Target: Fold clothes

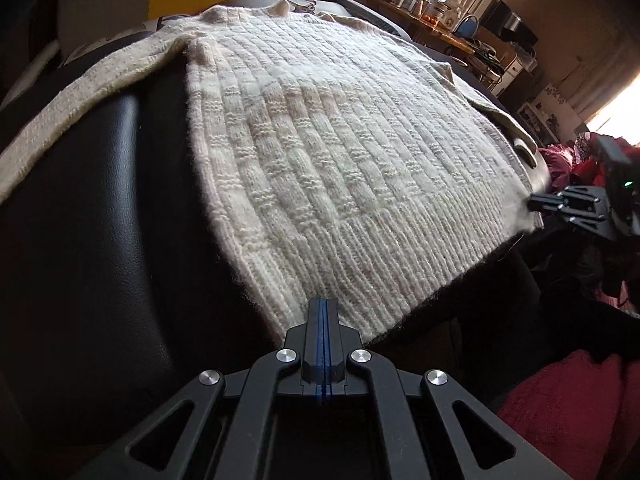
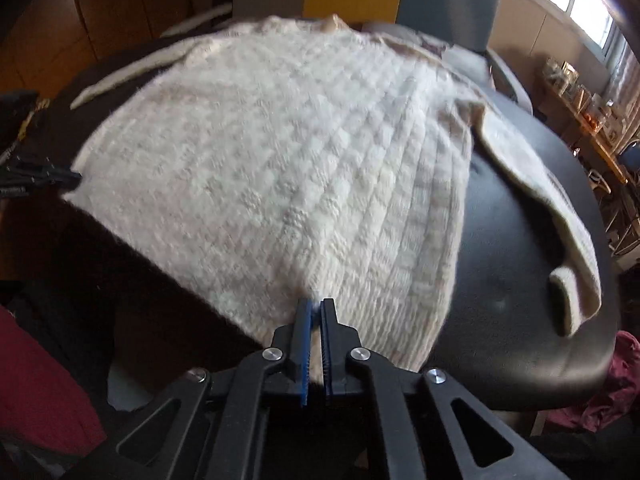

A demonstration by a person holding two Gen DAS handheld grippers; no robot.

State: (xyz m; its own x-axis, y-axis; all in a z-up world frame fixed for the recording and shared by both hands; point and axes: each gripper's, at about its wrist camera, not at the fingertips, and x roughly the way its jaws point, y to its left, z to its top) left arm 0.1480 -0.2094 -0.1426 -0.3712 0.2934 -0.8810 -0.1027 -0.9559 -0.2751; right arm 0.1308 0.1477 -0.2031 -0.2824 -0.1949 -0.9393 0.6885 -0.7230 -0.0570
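1. Looking along the left gripper (image 1: 323,304), the cream knit sweater (image 1: 320,152) lies flat on a dark padded surface (image 1: 100,208), spreading from the tips toward 12 o'clock. Its long axis runs hem-to-collar, with the ribbed hem (image 1: 360,256) nearest and the collar far off at 12. The jaws are pressed together at the hem's left corner; whether knit is caught between them, I cannot tell. The right gripper (image 1: 548,200) shows at 3 o'clock, at the other hem corner.

2. Looking along the right gripper (image 2: 316,308), the jaws pinch a bit of the hem. The sweater stretches to 12 o'clock, one sleeve (image 2: 540,184) trailing toward 3. Each gripper sits at its own hem corner, so the likely fold carries the hem toward the collar.
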